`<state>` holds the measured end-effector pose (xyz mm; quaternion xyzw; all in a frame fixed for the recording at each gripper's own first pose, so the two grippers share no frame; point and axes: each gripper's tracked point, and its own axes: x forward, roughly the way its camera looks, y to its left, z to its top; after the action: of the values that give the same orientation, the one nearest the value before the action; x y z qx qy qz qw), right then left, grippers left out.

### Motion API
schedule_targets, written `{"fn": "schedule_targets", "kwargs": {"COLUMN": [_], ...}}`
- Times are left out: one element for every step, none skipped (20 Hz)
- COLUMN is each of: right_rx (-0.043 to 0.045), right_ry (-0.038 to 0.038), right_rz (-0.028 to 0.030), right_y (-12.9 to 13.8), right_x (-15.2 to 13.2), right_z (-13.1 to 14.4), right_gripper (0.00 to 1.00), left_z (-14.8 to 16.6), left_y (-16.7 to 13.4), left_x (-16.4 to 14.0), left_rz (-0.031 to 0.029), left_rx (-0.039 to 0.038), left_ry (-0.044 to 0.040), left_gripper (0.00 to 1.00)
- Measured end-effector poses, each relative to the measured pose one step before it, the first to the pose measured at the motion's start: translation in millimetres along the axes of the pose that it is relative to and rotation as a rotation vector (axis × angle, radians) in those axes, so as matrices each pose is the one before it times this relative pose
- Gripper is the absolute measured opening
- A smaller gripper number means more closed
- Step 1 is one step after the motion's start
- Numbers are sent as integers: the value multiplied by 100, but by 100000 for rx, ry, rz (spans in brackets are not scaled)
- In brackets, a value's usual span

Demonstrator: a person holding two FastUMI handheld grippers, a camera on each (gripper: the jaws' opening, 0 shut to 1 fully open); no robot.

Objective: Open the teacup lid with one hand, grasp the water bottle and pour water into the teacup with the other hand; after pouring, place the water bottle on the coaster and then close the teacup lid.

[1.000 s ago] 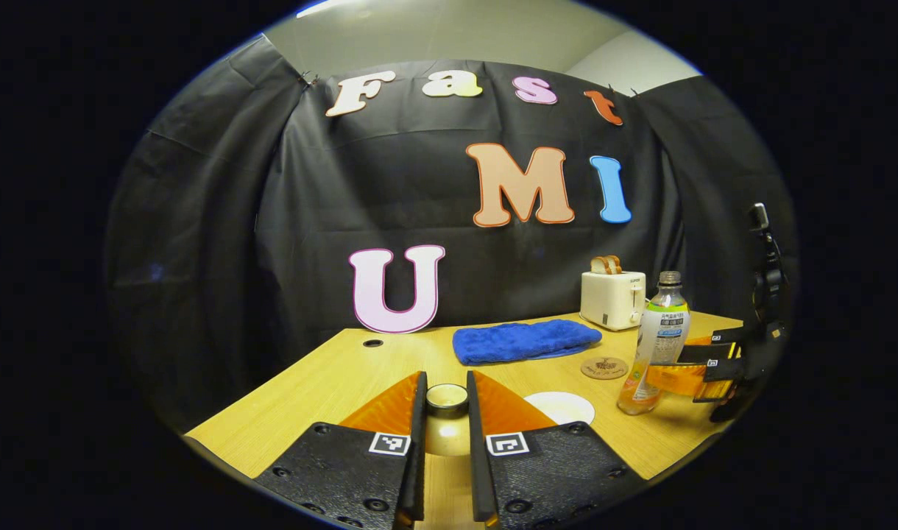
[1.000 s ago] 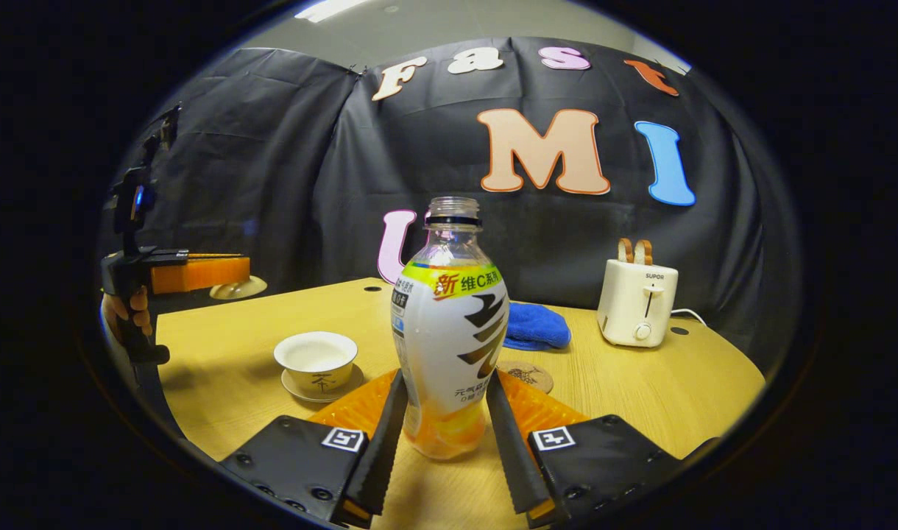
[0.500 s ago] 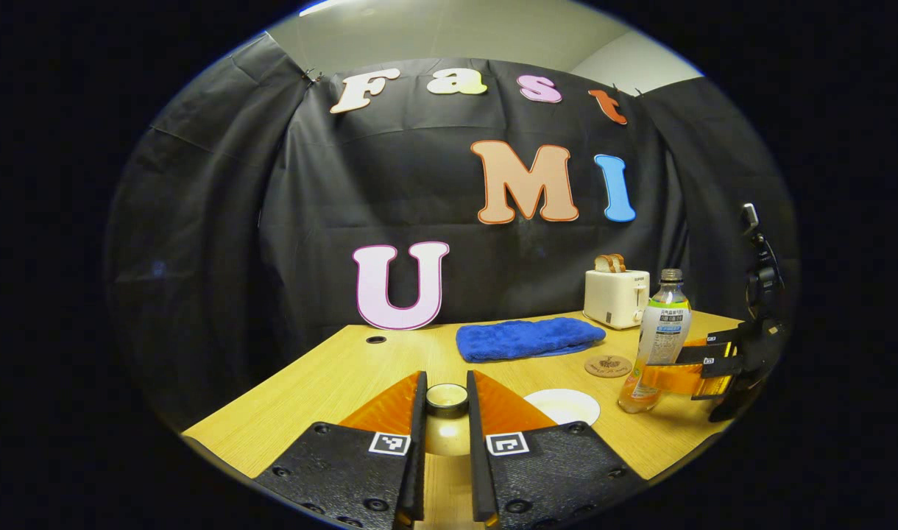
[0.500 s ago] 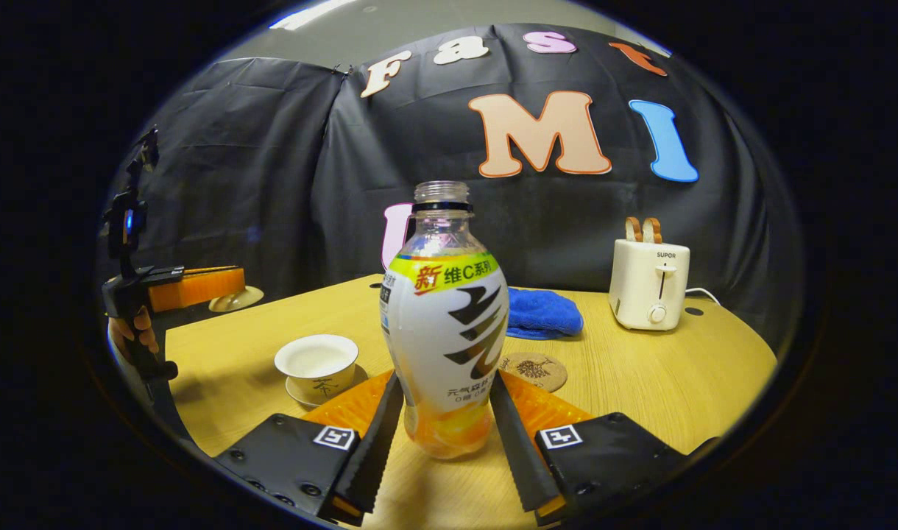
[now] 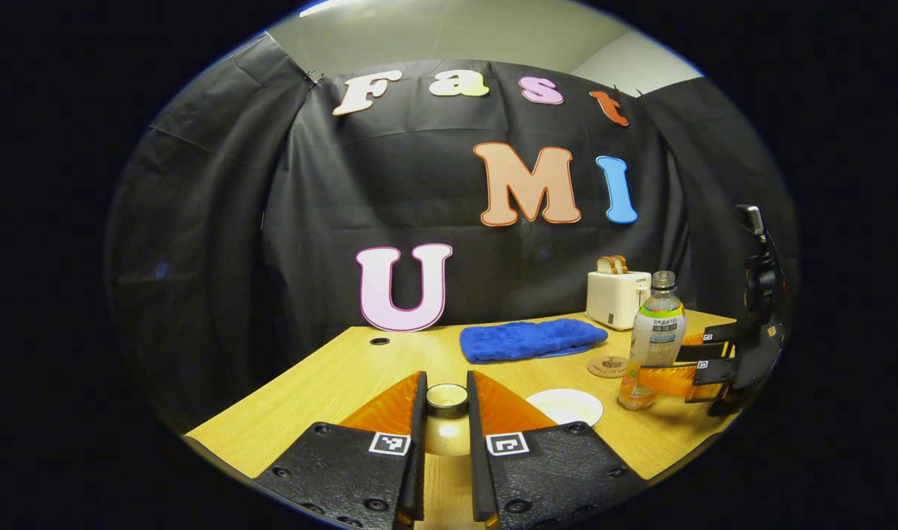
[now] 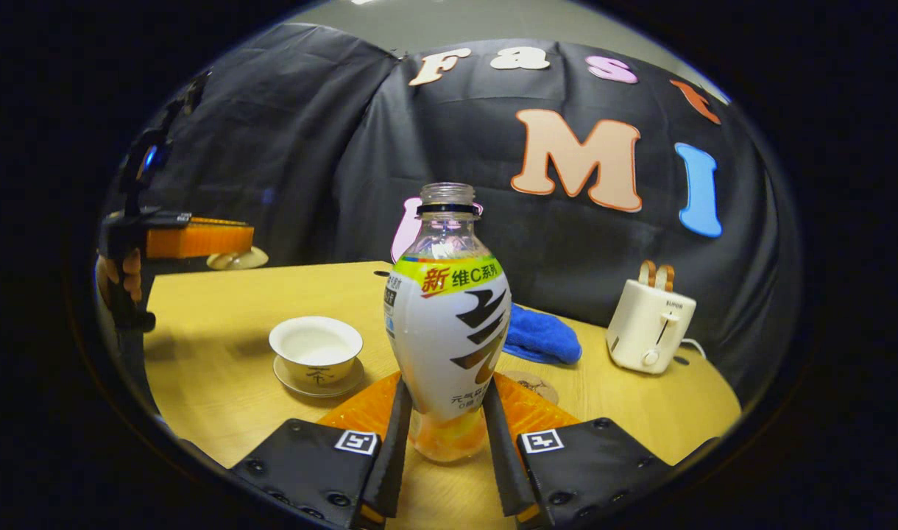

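The water bottle stands upright between the fingers of the right tool, which is clenched on its lower body, both fingers pressing its sides; its neck is uncapped and orange liquid shows at its base. In the left gripper view the same bottle appears off to the right, held by the right tool above the desk. The teacup sits open on its saucer to the left of the right tool and a little ahead of it. The teacup lid is pinched by its knob between the fingers of the left tool, held clear above the desk; from the right gripper view that lid hangs under the left tool, with a hand on its handle. Just behind the bottle lies the coaster, bare. Farther ahead lie a blue towel and, to the right, a white toaster with bread in its slots.
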<state>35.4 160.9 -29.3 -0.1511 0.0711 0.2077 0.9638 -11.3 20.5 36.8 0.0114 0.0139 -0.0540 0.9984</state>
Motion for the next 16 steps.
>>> {"fn": "schedule_targets", "kwargs": {"right_rx": [-4705,-4432,-4237,-3943,-3994,-3608,-3653,-4064,-4487,-4087,-3862,-3644,-3283,-3413,-4077,-4586], "right_ry": [176,389,641,386,1083,750,735,445,184,137,38,59,248,80,485,48], "right_rz": [-604,-413,-111,-326,-641,-436,-285,-269,-496,-492,-728,-155,253,99,-107,-687], "right_y": [-27,141,39,72,-185,-48,55,-11,-60,-52,-78,75,64,149,19,-102], "right_x": [218,236,214,266,244,109,174,151,107,99,141,129,50,218,128,15], "right_z": [69,44,-39,78,-113,-63,-12,-155,-41,243,-98,-74,62,-200,-165,141], "right_gripper": [57,56,56,55,56,56,56,55,56,56,55,55,56,55,55,56], "left_z": [16,46,48,-54,14,-62,-7,-229,-106,9,-49,-69,41,-62,-76,-39], "left_y": [184,219,229,162,234,221,191,261,224,234,199,297,217,113,93,125], "left_x": [-27,-110,-102,-123,-31,-35,-20,-105,-108,-52,-92,-64,-20,2,0,-62], "left_rz": [402,366,325,284,304,306,231,414,369,183,227,526,453,46,37,51], "left_rx": [69,-5,-186,-316,-391,-306,-52,481,545,265,60,55,-257,-454,-563,-285], "left_ry": [-60,-290,-219,-81,-33,86,-31,320,284,-228,-54,-232,-245,25,80,-70], "left_gripper": [23,23,23,23,23,22,22,23,23,23,23,22,23,22,23,23]}}
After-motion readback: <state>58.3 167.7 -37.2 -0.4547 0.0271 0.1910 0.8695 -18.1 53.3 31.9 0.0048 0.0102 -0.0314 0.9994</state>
